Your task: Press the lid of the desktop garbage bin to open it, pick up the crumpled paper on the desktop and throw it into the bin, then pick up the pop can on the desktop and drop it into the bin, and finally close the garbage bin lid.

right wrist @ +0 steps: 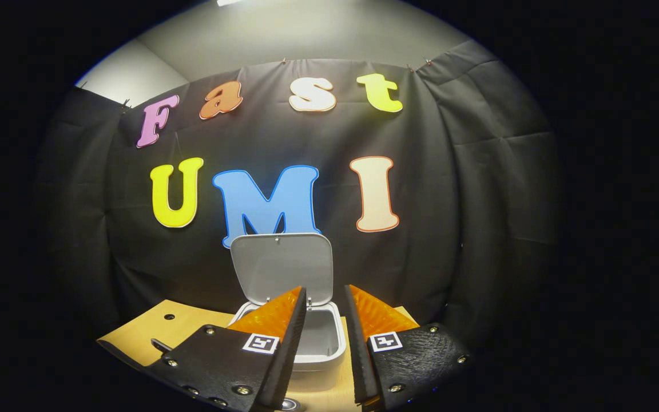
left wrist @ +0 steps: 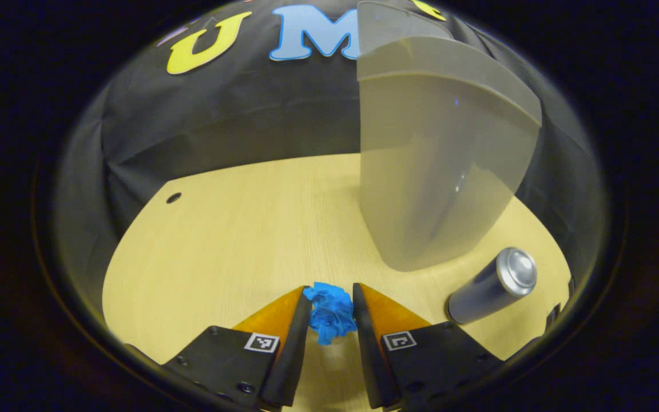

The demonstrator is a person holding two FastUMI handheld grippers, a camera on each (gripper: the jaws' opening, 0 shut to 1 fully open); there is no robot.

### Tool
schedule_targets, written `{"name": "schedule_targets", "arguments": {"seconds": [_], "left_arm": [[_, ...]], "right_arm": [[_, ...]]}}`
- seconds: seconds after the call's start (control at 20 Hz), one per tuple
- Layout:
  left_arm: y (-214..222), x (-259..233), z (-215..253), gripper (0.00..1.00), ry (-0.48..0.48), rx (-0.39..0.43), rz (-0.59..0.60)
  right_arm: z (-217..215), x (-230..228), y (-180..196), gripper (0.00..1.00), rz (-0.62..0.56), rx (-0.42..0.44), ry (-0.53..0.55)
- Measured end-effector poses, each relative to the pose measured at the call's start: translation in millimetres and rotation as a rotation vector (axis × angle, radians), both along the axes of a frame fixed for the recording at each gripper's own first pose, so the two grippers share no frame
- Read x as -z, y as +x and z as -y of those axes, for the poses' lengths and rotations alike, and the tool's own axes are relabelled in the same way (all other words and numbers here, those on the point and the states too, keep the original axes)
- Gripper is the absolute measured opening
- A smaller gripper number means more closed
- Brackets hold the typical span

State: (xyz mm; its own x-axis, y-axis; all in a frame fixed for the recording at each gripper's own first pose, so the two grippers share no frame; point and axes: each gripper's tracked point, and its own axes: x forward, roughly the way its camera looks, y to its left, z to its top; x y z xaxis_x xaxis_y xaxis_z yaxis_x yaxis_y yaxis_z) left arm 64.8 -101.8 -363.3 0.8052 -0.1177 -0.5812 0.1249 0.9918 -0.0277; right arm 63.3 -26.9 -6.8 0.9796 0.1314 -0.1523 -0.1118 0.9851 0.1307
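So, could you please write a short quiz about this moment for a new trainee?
1. True or false: the lid of the grey plastic desktop garbage bin stands open.
2. What sits between the jaws of the left gripper?
A. the silver metal pop can
B. the crumpled blue paper ball
C. nothing
3. Fill in: the pop can lies on the light wooden table on its ____.

Key: 1 true; 2 B; 3 side.
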Motion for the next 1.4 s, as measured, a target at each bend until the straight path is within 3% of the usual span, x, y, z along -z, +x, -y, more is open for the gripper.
{"name": "schedule_targets", "arguments": {"seconds": [0.8, 1.4], "left_arm": [[38.2, -156.9, -13.8, 0.53, -0.073, -0.027, 0.286], [62.8, -262.3, 3.4, 0.5, -0.139, 0.015, 0.483]], "right_arm": [[-9.0, 1.2, -1.7, 0.44, -0.002, -0.017, 0.043], [3.4, 4.3, -6.4, 0.44, -0.008, 0.024, 0.064]]}}
